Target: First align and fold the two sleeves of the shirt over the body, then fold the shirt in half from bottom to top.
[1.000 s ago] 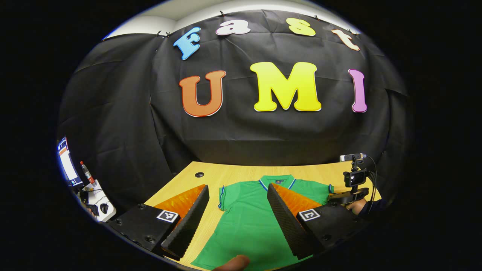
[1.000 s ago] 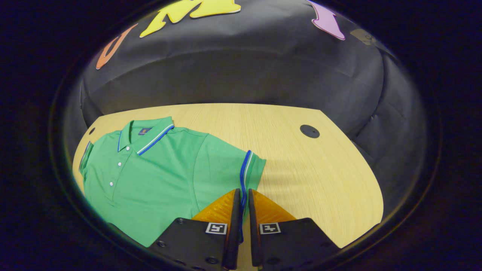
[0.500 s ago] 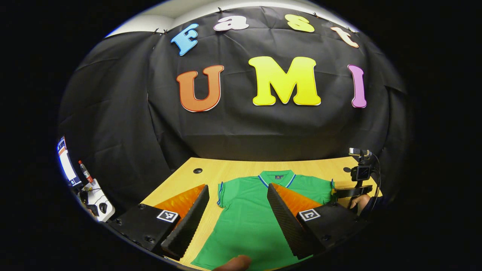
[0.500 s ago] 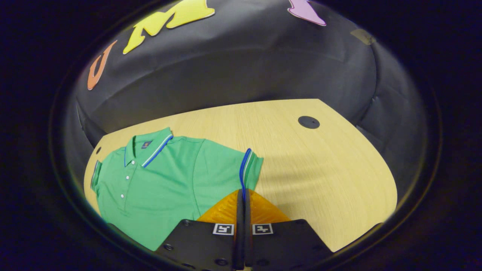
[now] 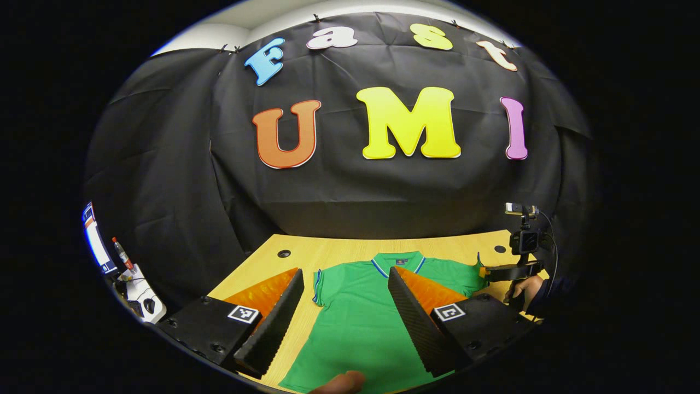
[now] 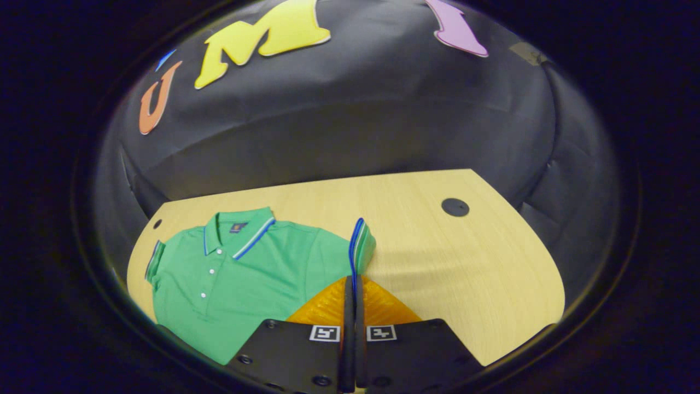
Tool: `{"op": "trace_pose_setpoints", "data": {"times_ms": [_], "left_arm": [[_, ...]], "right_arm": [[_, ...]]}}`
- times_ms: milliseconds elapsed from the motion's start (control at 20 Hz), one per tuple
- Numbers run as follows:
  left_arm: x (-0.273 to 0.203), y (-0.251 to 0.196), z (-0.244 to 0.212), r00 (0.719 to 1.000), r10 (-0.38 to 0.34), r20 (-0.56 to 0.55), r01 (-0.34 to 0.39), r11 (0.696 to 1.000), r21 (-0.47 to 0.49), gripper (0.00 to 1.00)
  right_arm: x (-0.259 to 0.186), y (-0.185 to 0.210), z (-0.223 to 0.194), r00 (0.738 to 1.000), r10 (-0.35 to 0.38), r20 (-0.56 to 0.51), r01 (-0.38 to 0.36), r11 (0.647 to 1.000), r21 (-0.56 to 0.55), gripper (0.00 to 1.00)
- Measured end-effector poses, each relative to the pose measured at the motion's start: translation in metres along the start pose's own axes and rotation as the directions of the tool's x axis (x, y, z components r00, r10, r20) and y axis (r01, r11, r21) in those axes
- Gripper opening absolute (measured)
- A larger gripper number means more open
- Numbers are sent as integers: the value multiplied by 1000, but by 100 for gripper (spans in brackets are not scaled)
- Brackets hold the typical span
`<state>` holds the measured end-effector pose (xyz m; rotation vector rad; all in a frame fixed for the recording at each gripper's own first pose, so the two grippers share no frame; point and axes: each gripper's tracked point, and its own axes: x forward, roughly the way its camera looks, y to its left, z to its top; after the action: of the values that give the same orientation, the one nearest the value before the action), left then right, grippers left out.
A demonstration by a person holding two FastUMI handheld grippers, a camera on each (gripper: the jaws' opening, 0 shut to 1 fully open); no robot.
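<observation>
Green polo shirt (image 6: 240, 284) lies flat, collar toward the booth wall, on my wooden table (image 6: 465, 273), which has a round black cable hole (image 6: 455, 207) off to the far right. My right gripper (image 6: 353, 290) is clamped on the blue-trimmed cuff of the right sleeve (image 6: 361, 249), both fingers pressed together on it. Compared with half a second ago, that sleeve now stands up off the table instead of lying spread out. My left gripper (image 5: 344, 295) hangs with its fingers spread wide above the shirt's body, gripping nothing, and a fingertip (image 5: 339, 383) pokes in at the bottom edge. From the left gripper view I also see the right gripper (image 5: 511, 271) from outside, with the hand (image 5: 522, 287) holding it, plus a side desk (image 5: 136, 287) with a bottle (image 5: 120, 251) at the far left.
</observation>
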<state>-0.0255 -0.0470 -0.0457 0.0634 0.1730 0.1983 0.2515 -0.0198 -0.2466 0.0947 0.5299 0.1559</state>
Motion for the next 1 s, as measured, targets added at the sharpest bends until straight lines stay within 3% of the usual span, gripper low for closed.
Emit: {"op": "trace_pose_setpoints", "data": {"times_ms": [250, 400, 450, 750, 900, 1000], "left_arm": [[-6, 14, -16, 999, 35, -30, -35, 999, -18, 100], [-12, 26, -22, 997, 64, -49, -65, 998, -27, 100], [-12, 30, -23, 996, 73, -50, -74, 997, -28, 100], [-25, 48, -33, 991, 110, -77, -113, 993, -44, 100], [-28, 60, -37, 989, 121, -90, -126, 991, -54, 100], [-28, 68, -40, 988, 119, -95, -124, 991, -51, 100]], "right_arm": [[-10, 58, -3, 992, 125, 13, -121, 976, -179, 7], [-12, 88, -11, 985, 174, 9, -168, 959, -228, 0], [-12, 97, -14, 982, 187, 8, -180, 956, -232, 3], [1, 122, -48, 980, 192, -59, -201, 945, -257, 0], [-3, 123, -46, 983, 176, -55, -184, 956, -228, 8], [-10, 123, -41, 985, 166, -41, -171, 962, -211, 9]]}}
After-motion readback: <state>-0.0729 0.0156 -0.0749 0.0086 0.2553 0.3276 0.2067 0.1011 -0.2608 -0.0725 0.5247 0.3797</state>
